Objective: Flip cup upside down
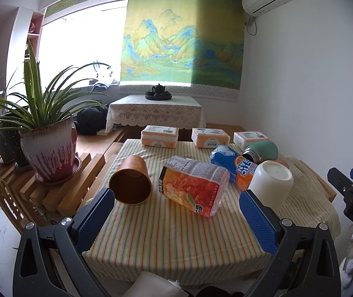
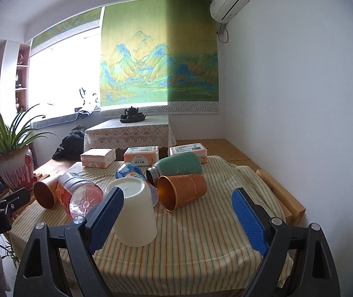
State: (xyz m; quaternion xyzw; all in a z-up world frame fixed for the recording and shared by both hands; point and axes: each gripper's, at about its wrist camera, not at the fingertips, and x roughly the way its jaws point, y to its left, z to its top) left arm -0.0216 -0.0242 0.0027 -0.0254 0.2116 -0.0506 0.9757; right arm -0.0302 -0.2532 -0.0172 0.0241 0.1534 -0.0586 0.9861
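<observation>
Striped tablecloth (image 2: 201, 259) covered a cluttered low table beneath a green landscape hanging (image 2: 159, 57).

Upside down, the white cup (image 2: 136, 212) stood near the front, rim on the cloth, beside two orange tumblers (image 2: 183, 193) lying on their sides, a green flask (image 2: 176, 165) and drink bottles. Both the left gripper (image 1: 176, 212) and the right gripper (image 2: 176, 212) hovered with fingers spread wide, grasping nothing.

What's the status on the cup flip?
Left gripper and right gripper open, holding nothing. White cup already upside down on the striped cloth. Two orange cups lie on their sides; bottles crowd behind.
</observation>
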